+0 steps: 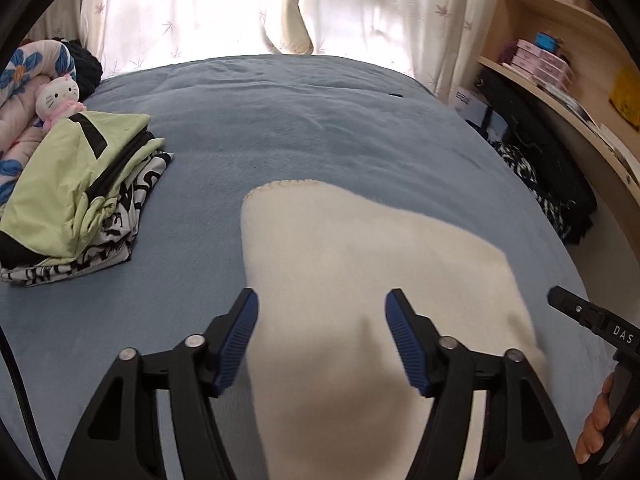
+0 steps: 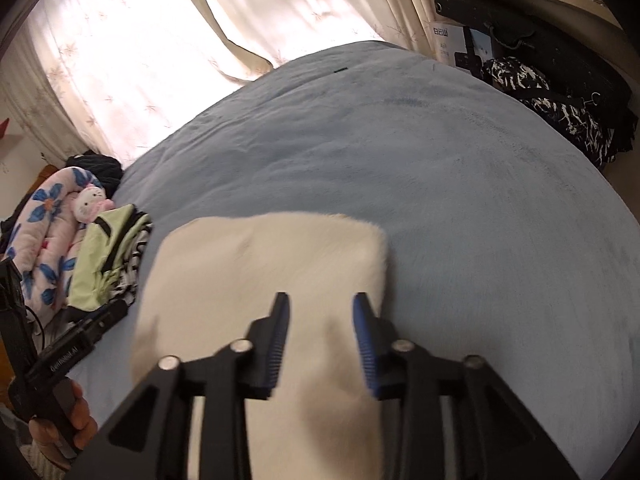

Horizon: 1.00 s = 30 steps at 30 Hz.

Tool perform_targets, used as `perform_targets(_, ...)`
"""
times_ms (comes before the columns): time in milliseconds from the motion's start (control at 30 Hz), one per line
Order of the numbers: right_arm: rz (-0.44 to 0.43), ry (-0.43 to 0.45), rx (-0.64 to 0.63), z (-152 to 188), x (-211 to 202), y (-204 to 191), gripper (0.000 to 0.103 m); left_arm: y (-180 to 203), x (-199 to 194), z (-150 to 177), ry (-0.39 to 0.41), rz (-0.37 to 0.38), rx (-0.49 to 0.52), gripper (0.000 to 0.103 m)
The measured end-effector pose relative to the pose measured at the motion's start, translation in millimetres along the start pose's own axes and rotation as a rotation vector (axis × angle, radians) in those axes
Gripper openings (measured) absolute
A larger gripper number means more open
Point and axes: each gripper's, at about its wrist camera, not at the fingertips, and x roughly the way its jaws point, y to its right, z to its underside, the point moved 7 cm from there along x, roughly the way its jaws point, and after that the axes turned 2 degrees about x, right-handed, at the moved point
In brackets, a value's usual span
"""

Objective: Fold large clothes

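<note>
A cream fleece garment (image 1: pixel 340 264) lies folded into a rough rectangle on the blue bed cover (image 1: pixel 280 120). It also shows in the right wrist view (image 2: pixel 264 264). My left gripper (image 1: pixel 322 308) is open and empty, hovering above the garment's near part. My right gripper (image 2: pixel 320 312) is open and empty, above the garment's right side. The right gripper's body (image 1: pixel 592 316) shows at the right edge of the left wrist view. The left gripper's body (image 2: pixel 76 344) shows at the left of the right wrist view.
A stack of folded clothes (image 1: pixel 76 196) with a light green piece on top sits at the bed's left. A Hello Kitty plush (image 1: pixel 58 96) and a floral quilt (image 1: pixel 24 80) lie behind it. Shelves (image 1: pixel 560 64) and dark bags (image 1: pixel 540 168) stand right of the bed. Curtains (image 1: pixel 240 4) hang behind.
</note>
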Motion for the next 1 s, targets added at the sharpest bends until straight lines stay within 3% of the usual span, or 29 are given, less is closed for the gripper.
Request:
perform_targets(267, -0.048, -0.038, -0.083, 51, -6, -32, 0.036, 24, -20, 46, -0.007, 0.016, 0.032, 0.066)
perform_targets(400, -0.001, -0.078, -0.093, 76, 9, -20, 0.036, 21, -4, 78, -0.045, -0.050, 0.061, 0.066)
perform_targets(467, -0.004, -0.085, -0.070, 82, 11, -8, 0.029, 12, 6, 91, -0.079, -0.055, 0.037, 0.069)
perform_targets(533, -0.003, -0.082, -0.050, 86, 6, 4, 0.016, 0, 6, 97, -0.076, -0.017, -0.024, 0.078)
perform_targets(567, 0.001, -0.076, -0.048, 88, 3, 7, 0.015, -3, 7, 101, -0.085, -0.001, -0.047, 0.078)
perform_targets(667, 0.032, -0.065, -0.044, 97, -5, 15, 0.015, -12, 8, 110, -0.107, 0.050, -0.111, 0.079)
perform_targets(733, 0.107, -0.050, -0.033, 102, -10, 26, 0.021, -14, 6, 113, -0.107, 0.055, -0.123, 0.079)
perform_targets(767, 0.101, -0.052, -0.019, 103, -12, 30, 0.029, -13, 5, 114, -0.103, 0.052, -0.123, 0.079)
perform_targets(800, 0.081, -0.057, 0.011, 106, -13, 34, 0.031, -13, 3, 115, -0.100, 0.048, -0.120, 0.079)
perform_targets(1000, 0.014, -0.053, 0.110, 113, -21, 37, 0.031, -14, -5, 116, -0.099, 0.022, -0.122, 0.079)
